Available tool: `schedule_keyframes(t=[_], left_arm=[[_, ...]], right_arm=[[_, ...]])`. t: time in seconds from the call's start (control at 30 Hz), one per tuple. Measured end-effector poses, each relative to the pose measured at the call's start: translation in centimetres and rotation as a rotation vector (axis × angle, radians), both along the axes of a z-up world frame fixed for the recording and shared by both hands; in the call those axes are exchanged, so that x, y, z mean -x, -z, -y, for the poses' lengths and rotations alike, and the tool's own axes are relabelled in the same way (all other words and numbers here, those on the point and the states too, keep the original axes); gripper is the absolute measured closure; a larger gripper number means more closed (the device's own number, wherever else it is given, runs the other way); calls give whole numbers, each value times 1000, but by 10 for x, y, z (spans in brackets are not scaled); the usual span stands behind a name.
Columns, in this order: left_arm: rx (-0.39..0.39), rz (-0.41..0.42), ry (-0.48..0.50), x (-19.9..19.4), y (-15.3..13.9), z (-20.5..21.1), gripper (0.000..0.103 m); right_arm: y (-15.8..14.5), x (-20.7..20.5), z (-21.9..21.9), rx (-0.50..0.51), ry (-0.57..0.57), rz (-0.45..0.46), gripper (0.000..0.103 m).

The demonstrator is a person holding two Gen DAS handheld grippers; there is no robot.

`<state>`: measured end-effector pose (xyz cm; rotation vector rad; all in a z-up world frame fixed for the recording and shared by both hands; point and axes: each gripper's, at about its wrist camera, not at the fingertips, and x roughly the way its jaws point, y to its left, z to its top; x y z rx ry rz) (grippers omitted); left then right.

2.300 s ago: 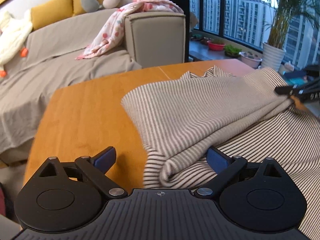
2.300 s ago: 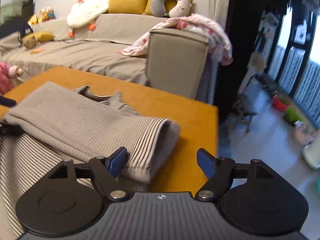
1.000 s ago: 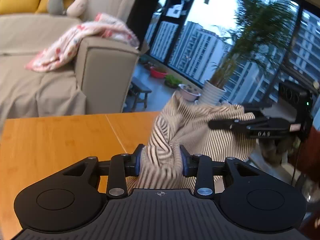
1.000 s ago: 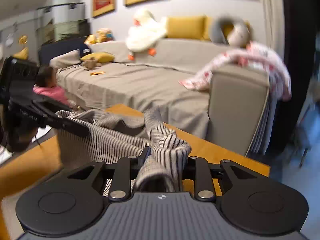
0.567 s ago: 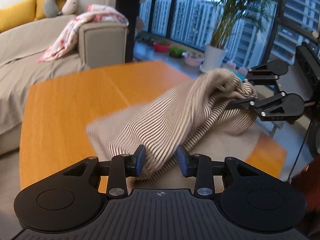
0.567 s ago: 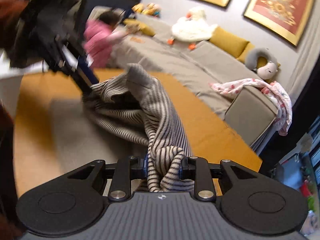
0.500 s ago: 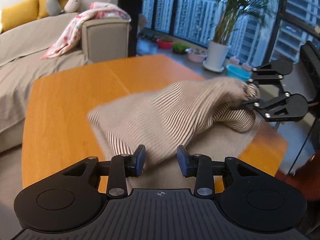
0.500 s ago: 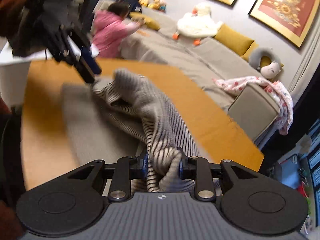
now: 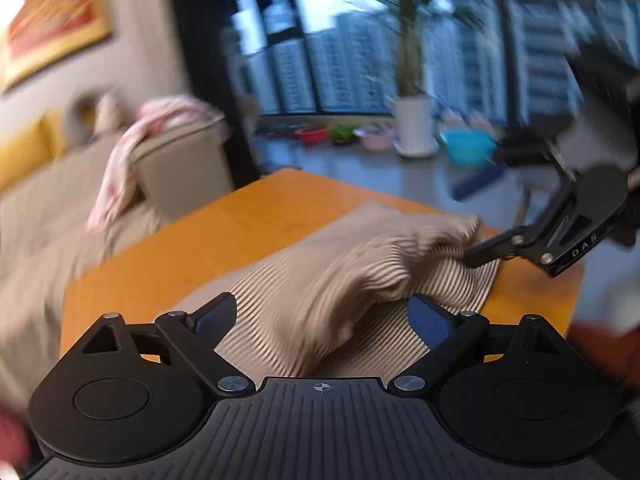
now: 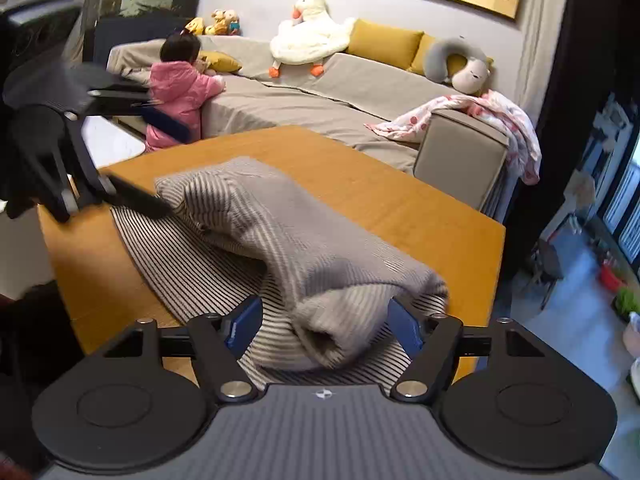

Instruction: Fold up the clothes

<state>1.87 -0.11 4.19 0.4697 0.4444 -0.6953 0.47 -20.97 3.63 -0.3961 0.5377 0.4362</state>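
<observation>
1. A striped garment lies bunched on an orange table, a rolled fold humped over a flatter layer
2. The left gripper hovers at one end of the cloth, jaws apart and holding nothing, fabric lying between its blue pads
3. The right gripper sits at the opposite end, jaws likewise spread wide, the rolled edge resting loose between them
4. Each wrist view shows the other gripper's tips at the far end of the garment
5. Behind the table, a sofa carries a duck toy and a pink blanket; a person in pink leans on it
</observation>
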Motion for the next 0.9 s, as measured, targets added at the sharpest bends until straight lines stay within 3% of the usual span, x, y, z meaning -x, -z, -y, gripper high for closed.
schedule_keyframes(t=[0.1, 0.17, 0.23, 0.3, 0.43, 0.63, 0.7, 0.73, 0.77, 0.83, 0.9], left_arm=[[-110, 24, -7, -15, 30, 25, 7], [-150, 37, -46, -24, 46, 30, 10], [-139, 19, -93, -34, 50, 25, 33], [-114, -3, -116, -40, 49, 20, 39], [-63, -29, -108, -39, 36, 10, 58], [-1, -11, -134, -45, 21, 8, 67], [24, -16, -143, -47, 17, 6, 69], [35, -20, -145, -48, 14, 4, 70], [43, -23, -142, -48, 11, 2, 70], [57, -29, -137, -50, 4, -1, 72], [66, -12, -142, -47, -1, -3, 74]], right_arm=[[21, -18, -12, 66, 30, -22, 29], [29, -35, -8, 36, 55, -84, 29], [27, -48, 1, -27, 74, -136, 28], [21, -54, 8, -56, 96, -134, 28], [11, -31, -7, 75, 9, 10, 28], [17, -18, -37, 214, -101, 71, 28], [23, -23, -43, 261, -118, 65, 36], [25, -25, -46, 305, -135, 66, 56], [27, -25, -49, 366, -160, 71, 70], [27, -20, -51, 492, -196, 150, 77], [27, -14, -53, 619, -226, 252, 78]])
